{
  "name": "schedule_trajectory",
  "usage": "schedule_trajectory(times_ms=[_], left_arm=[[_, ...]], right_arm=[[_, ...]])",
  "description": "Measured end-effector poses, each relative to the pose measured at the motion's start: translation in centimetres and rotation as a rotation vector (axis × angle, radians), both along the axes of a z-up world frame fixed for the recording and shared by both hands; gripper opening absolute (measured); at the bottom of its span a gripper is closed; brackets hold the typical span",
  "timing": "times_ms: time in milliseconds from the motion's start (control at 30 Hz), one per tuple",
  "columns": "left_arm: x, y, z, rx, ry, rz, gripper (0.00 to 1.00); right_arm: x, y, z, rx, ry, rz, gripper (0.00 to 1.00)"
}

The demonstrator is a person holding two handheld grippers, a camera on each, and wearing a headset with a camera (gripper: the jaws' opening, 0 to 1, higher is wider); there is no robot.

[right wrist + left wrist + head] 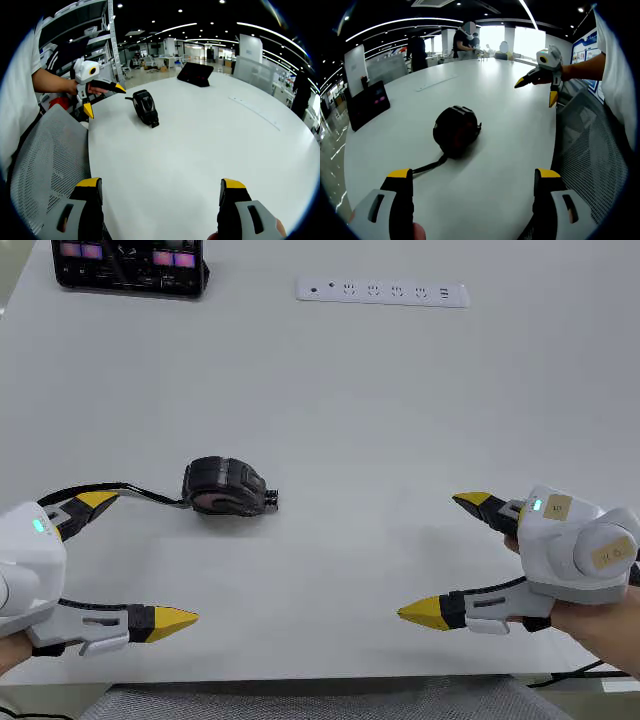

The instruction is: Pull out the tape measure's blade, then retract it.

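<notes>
Tape measure sits on the white table, left of centre, free of both grippers. Black case lies on its side, and the blade looks fully wound in, with just the hook end at the mouth facing right. Its black wrist strap trails left across the table to the far jaw of the left gripper; can't tell if it touches.

Left gripper is at the near-left edge, jaws spread wide and holding nothing. The tape measure is ahead of it, roughly on the line between the yellow tips in the left gripper view.

Right gripper is at the near-right edge, well apart from the tape measure. Its jaws are also spread wide with nothing between them, tips pointing left toward the case.

The two grippers face each other across the table, each visible in the other's view.

Far side of the table: white power strip lying flat, and a dark tablet with a lit screen at far left. Grey mesh chair is just off the near edge.
</notes>
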State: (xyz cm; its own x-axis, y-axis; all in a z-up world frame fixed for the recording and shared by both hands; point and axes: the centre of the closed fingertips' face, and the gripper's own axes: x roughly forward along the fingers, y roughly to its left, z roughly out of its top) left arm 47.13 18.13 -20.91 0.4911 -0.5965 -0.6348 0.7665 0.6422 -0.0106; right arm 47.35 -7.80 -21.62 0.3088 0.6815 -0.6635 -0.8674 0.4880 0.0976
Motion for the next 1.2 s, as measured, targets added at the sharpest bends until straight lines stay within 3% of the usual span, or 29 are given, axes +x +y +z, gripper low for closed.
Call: schedule_trajectory(times_ms=[1200], left_arm=[[-0.10, 0.14, -0.16, -0.002, 0.006, -0.001, 0.99]], right_arm=[[0.02, 0.10, 0.06, 0.007, -0.003, 0.001, 0.97]])
